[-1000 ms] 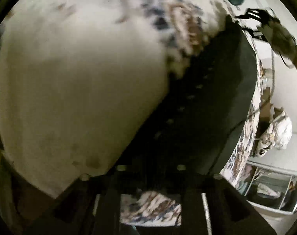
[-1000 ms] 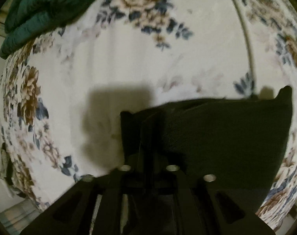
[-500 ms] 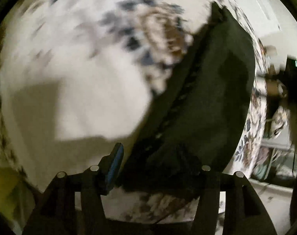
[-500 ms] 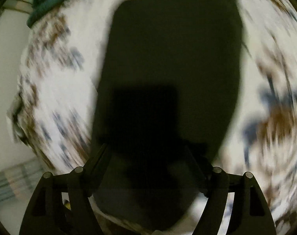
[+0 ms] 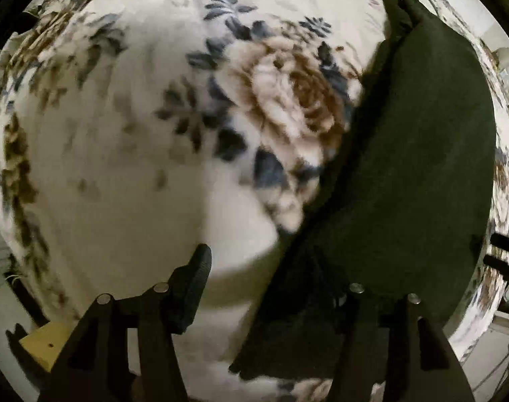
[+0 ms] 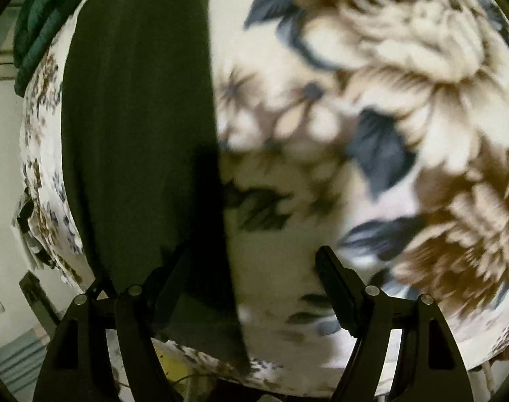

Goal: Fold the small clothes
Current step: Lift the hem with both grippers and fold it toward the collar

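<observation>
With your left gripper opening and your right gripper spread, both gripping nothing, treat the dark folded garment as light, limp cloth: pinch its doubled edge.

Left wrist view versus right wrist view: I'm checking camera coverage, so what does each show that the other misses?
Only the left wrist view shows a yellow block at lower left and the left gripper, its jaws opening with nothing pinched. Only the right wrist view shows a teal quilted cloth at upper left and the open right gripper. Both show the dark folded garment lying on the floral bedspread.
</observation>
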Demonstrator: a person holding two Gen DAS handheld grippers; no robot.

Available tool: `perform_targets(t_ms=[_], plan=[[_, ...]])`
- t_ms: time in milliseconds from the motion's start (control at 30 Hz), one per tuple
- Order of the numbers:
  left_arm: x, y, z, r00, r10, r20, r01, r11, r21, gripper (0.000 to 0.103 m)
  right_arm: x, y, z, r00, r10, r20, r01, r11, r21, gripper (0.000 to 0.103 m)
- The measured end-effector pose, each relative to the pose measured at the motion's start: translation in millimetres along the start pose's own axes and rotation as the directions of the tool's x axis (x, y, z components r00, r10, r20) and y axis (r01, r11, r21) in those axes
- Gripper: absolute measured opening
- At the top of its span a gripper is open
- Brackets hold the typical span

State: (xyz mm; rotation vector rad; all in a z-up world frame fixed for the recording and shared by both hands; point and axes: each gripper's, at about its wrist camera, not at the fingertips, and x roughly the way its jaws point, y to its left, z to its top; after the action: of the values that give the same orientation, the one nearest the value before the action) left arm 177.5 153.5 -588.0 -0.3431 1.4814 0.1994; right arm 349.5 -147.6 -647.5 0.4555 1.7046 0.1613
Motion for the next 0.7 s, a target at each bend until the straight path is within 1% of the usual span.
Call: perform_targets(t_ms=[67,133,200,267,367,467,500,533,567,600,633,667,700], plan=[[-7,-7,-1,1.0,-0.007,-0.021,0.008,1.0,0.023,0.055,-7,-7,4,1.0,0.012,0.015,-0.012,1.0,0.001,0.078],[-13,-17,0,0.999,-0.042,-0.031,0.043,0.998,0.046,0.055,-13,-16,7,0.999,0.031,0.017,-0.031,0.999,0.014,0.078],[-12,-23,-8,0.995,-0.082,-0.055,0.086,0.993,0.077,0.055,-16,-22,4,0.998,0.061,0.011,-0.061,0.998,0.031,0.078],[-5,-26,-19,0.993,-0.089,-0.079,0.096,0.99,0.1,0.055,-15,-27,-2,0.995,0.094,-0.013,-0.093,0.995,0.046,0.078],[9,-23,-34,0.988,-0.106,-0.11,0.117,0.987,0.105,0.055,-2,-25,-33,0.986,0.143,-0.086,-0.137,0.988,0.067,0.078],[28,-11,-48,0.984,-0.123,-0.127,0.136,0.986,0.098,0.055,29,-13,-74,0.968,0.18,-0.173,-0.169,0.982,0.08,0.078],[32,-7,-51,0.982,-0.142,-0.125,0.153,0.985,0.085,0.052,42,-10,-88,0.96,0.189,-0.206,-0.174,0.981,0.086,0.078],[32,-2,-54,0.98,-0.164,-0.111,0.172,0.983,0.07,0.033,53,-6,-98,0.955,0.195,-0.222,-0.179,0.98,0.091,0.078],[32,1,-57,0.979,-0.174,-0.103,0.181,0.982,0.062,0.022,62,-3,-109,0.95,0.205,-0.234,-0.188,0.978,0.095,0.078],[31,4,-60,0.98,-0.171,-0.101,0.177,0.982,0.063,0.008,73,-1,-118,0.947,0.205,-0.248,-0.187,0.978,0.097,0.077],[29,9,-62,0.98,-0.177,-0.095,0.184,0.981,0.066,0.006,82,1,-126,0.947,0.201,-0.25,-0.18,0.978,0.101,0.067],[26,13,-64,0.978,-0.191,-0.083,0.197,0.978,0.067,0.005,87,2,-132,0.95,0.195,-0.245,-0.175,0.979,0.102,0.043],[22,16,-67,0.976,-0.205,-0.078,0.211,0.975,0.067,0.005,93,4,-136,0.954,0.183,-0.239,-0.162,0.981,0.105,0.028]])
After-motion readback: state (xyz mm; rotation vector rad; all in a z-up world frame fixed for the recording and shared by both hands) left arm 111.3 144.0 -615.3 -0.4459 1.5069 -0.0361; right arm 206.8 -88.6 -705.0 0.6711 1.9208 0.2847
